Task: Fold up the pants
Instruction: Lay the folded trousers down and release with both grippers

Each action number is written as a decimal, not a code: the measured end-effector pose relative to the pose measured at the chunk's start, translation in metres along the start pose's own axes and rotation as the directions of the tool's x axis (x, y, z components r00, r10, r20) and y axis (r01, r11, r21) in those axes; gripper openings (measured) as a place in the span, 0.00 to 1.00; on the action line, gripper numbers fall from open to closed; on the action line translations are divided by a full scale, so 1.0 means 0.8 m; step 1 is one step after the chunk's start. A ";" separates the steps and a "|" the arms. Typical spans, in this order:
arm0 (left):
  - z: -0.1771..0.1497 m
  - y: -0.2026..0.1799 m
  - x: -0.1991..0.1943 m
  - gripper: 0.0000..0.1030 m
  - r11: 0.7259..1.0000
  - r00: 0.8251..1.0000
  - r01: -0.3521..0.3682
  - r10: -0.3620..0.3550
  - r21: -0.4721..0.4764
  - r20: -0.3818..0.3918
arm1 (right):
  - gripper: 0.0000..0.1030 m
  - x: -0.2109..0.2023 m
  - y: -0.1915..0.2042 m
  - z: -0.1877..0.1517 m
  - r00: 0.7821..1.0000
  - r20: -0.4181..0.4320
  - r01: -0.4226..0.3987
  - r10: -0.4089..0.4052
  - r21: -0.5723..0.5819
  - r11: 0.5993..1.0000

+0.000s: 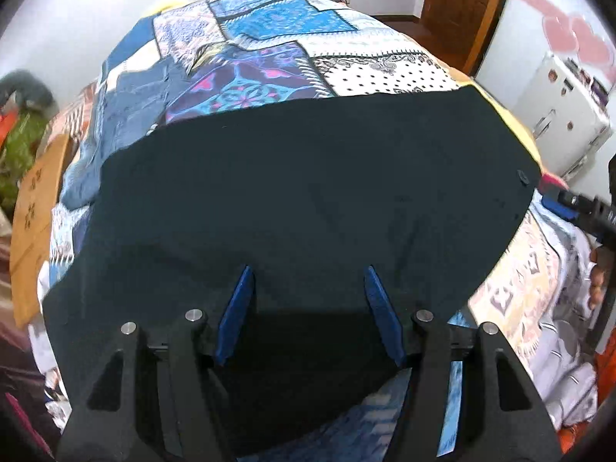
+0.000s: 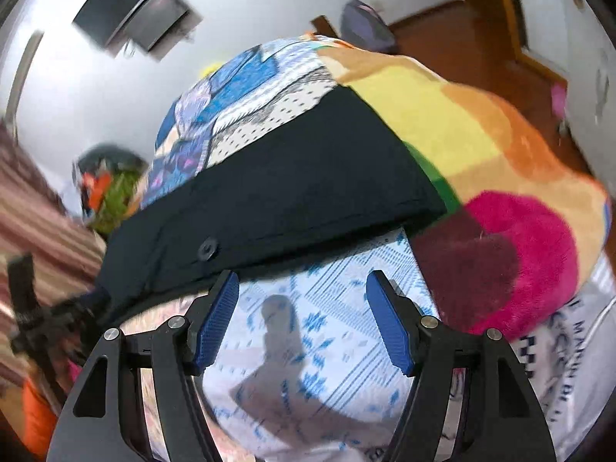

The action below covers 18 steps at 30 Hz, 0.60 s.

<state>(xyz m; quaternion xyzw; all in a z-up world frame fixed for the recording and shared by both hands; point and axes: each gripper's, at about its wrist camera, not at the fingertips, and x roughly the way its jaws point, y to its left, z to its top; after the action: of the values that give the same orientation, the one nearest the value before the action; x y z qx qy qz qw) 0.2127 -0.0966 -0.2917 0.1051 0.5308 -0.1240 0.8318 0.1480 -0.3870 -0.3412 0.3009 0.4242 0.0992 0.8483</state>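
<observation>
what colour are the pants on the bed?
Very dark navy, almost black, plain with no pattern. The pants show best in the left wrist view.

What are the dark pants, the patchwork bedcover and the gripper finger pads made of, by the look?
Dark pants: matte woven cloth, probably cotton twill; it lies flat with a stitched hem and a dull button.
Patchwork bedcover: thin printed cotton, it seems; flat, with no pile.
Left gripper and right gripper pads: blue rubber or plastic, with a fine dotted grip texture.
</observation>
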 end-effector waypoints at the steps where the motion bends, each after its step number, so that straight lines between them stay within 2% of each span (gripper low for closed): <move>1: 0.007 -0.007 0.004 0.62 1.000 1.000 -0.005 0.005 0.011 0.005 | 0.63 0.002 -0.005 0.003 1.000 0.008 -0.013 0.013 0.028 1.000; 6: 0.027 -0.016 0.022 0.63 0.999 0.999 0.050 -0.051 -0.021 -0.008 | 0.63 0.010 -0.021 0.015 0.999 0.042 -0.031 0.027 0.115 0.993; 12: 0.043 -0.035 0.033 0.63 0.999 0.999 0.042 -0.042 -0.008 0.013 | 0.61 0.010 -0.025 0.020 0.994 0.110 -0.029 0.016 0.119 0.993; 13: 0.043 -0.036 0.033 0.63 0.999 0.999 0.042 -0.042 -0.006 0.016 | 0.58 0.010 -0.025 0.021 0.993 0.119 -0.026 0.012 0.114 0.993; 15: 0.045 -0.037 0.033 0.63 0.999 0.999 0.041 -0.041 -0.008 0.023 | 0.36 0.012 -0.025 0.025 0.992 0.130 -0.020 0.006 0.104 0.994; 16: 0.045 -0.037 0.033 0.63 0.999 0.999 0.041 -0.041 -0.009 0.026 | 0.30 0.014 -0.026 0.028 0.991 0.132 -0.021 0.007 0.102 0.995; 18: 0.044 -0.037 0.032 0.63 0.999 0.999 0.042 -0.041 -0.012 0.031 | 0.10 0.015 -0.030 0.035 0.991 0.136 -0.021 0.006 0.107 0.994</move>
<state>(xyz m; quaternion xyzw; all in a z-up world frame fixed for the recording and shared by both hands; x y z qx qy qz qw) 0.2436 -0.1381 -0.3017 0.0869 0.5210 -0.1395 0.8376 0.1749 -0.4128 -0.3505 0.3555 0.3684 0.0612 0.8569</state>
